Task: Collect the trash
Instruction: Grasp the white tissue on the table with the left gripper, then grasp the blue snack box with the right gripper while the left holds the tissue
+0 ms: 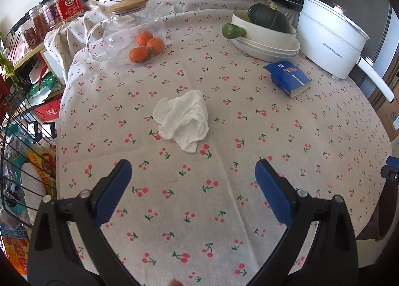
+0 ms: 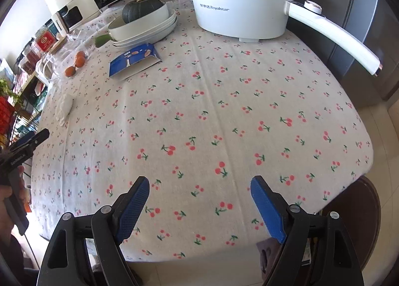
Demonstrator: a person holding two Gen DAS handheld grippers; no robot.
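Fingers of left gripper [image 1: 193, 165] spread wide, nothing between them, hovering over cherry-print tablecloth [image 1: 224, 211]. Crumpled tissue [image 1: 183, 120] lies ahead of fingertips, roughly centred on gap, not touching. Blue packet [image 1: 289, 79] farther ahead to right; tangerines [image 1: 147, 46] ahead to left. Right gripper [image 2: 199, 182] fingers also parted, empty; tissue well off to its left, white pot [image 2: 239, 4] far ahead.

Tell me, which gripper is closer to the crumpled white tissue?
Left. The left gripper is open and points at the crumpled white tissue, just short of it. The right gripper, open too, is farther off; from its camera the tissue lies far left.
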